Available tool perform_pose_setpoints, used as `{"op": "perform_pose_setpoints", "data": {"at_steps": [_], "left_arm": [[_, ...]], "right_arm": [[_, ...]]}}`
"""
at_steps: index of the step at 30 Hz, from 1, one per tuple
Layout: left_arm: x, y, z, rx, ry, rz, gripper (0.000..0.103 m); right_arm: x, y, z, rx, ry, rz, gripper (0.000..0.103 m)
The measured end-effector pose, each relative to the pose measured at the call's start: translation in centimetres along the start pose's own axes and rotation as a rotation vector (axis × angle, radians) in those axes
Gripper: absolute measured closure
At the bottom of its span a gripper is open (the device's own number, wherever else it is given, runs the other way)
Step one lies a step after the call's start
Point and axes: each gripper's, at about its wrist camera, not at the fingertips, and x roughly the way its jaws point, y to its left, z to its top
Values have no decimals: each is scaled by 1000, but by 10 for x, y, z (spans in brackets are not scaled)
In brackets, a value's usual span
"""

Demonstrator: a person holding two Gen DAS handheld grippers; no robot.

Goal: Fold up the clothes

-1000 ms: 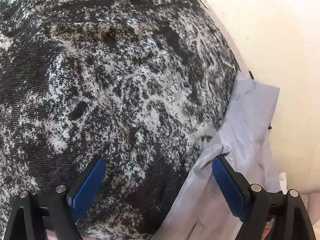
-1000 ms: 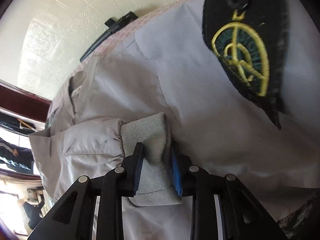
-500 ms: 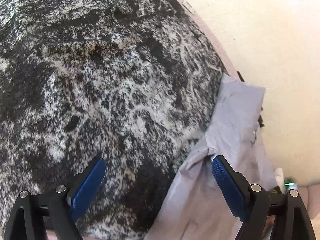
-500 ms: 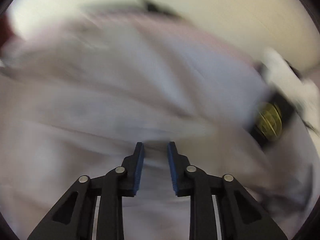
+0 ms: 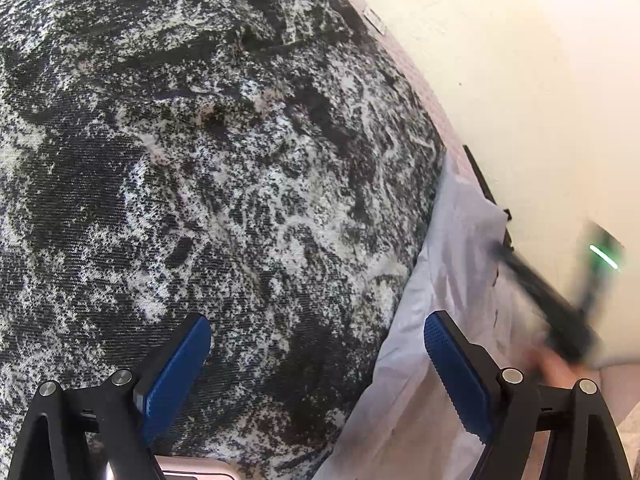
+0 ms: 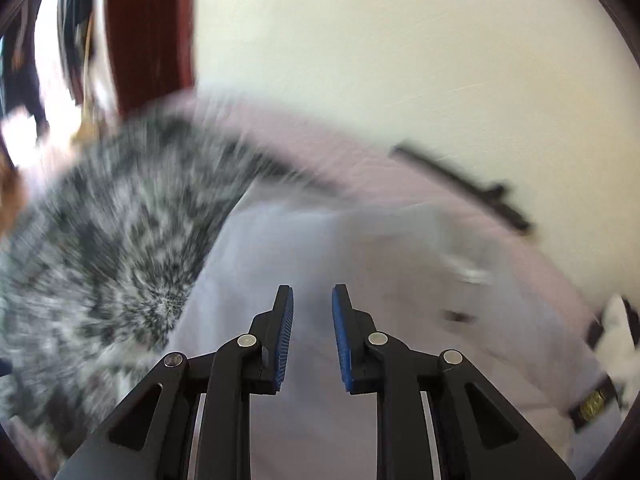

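Overhead, left gripper (image 5: 318, 364) hung with jaws spread wide, nothing between them, above a black-and-white mottled fabric (image 5: 208, 184). Left blue pad (image 5: 176, 368) over that fabric; right blue pad (image 5: 452, 372) over the pale grey jacket (image 5: 452, 280), which lay just right of the mottled fabric and touched its edge, partly tucked under it. Further right of the jacket, a cream wall (image 5: 520, 80), a thin black strip (image 5: 484, 184) along the jacket's far edge, and a blurred dark shape with a green light (image 5: 604, 256).

From the right wrist, much smeared by motion. Mottled fabric (image 6: 112, 248) left of the jacket. Right gripper (image 6: 312, 336) centred over the jacket (image 6: 320, 248), jaws parted by a narrow gap and gripping nothing. Right of that, on the jacket's lower right part, a dark patch with a yellow emblem (image 6: 592, 402). Beyond the jacket, a black bar (image 6: 460, 184) against the cream wall (image 6: 400, 40).
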Motion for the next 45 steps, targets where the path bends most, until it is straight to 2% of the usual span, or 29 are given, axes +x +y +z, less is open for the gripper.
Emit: {"op": "perform_pose_setpoints", "data": {"at_steps": [3, 4, 6, 7, 8, 9, 10, 11, 12, 13, 15, 16, 17, 19, 22, 25, 27, 29, 32, 34, 36, 39, 43, 45], "left_arm": [[-2, -1, 1, -6, -7, -9, 13], [-3, -2, 2, -5, -8, -12, 13], [-5, -3, 4, -1, -11, -16, 13], [-6, -3, 5, 2, -13, -16, 13], [-7, -4, 5, 5, -15, -16, 13], [-7, -5, 6, 8, -17, -16, 13], [-7, -6, 5, 12, -18, -12, 13], [-7, -7, 5, 17, -20, -7, 13], [-6, -9, 3, 20, -19, -5, 13], [-6, -10, 1, 22, -15, -6, 13], [-6, -13, -3, 26, -8, -10, 13], [-7, -14, -6, 29, -6, -14, 13], [-9, -15, -8, 33, -6, -17, 13], [-14, -20, -13, 56, -7, -16, 13], [-21, -31, -21, 113, -13, -25, 13], [-28, -41, -31, 168, -21, -34, 13], [-30, -47, -40, 200, -16, -42, 13], [-28, -51, -51, 222, -4, -43, 13], [-23, -53, -67, 247, 24, -52, 13], [-19, -56, -78, 269, 42, -65, 13], [-18, -60, -91, 304, 42, -89, 13], [-15, -67, -112, 350, 45, -119, 12], [-8, -85, -142, 431, 57, -141, 12], [-6, -96, -152, 476, 61, -141, 12]], "right_arm": [[35, 51, 4, -129, 34, 60, 84], [23, 53, 8, -137, 7, 120, 88], [-11, 41, 5, -81, -85, 165, 88], [-30, 34, 2, -56, -140, 175, 87], [-54, 22, -6, -38, -222, 137, 86], [-66, 11, -16, -16, -277, 96, 80], [-77, -4, -31, 22, -330, 44, 57], [-74, -20, -43, 71, -350, 2, 40], [-48, -37, -55, 113, -281, 8, 10], [-21, -54, -67, 155, -211, 14, 2], [27, -89, -90, 250, -98, 43, 2], [25, -110, -91, 353, -140, 117, 5], [25, -130, -93, 477, -149, 147, 5], [10, -157, -110, 658, -232, 283, 7], [-35, -177, -158, 744, -458, 483, 6], [-68, -184, -233, 771, -581, 562, 1], [-72, -195, -302, 857, -586, 551, 1], [-68, -215, -366, 993, -559, 493, 1], [-59, -244, -448, 1170, -459, 381, 0], [-63, -257, -484, 1210, -438, 349, 0], [-73, -261, -499, 1176, -451, 312, 0], [-76, -253, -494, 1027, -432, 91, 0], [-45, -222, -469, 738, -295, -473, 0], [-29, -215, -462, 606, -252, -638, 0]]}}
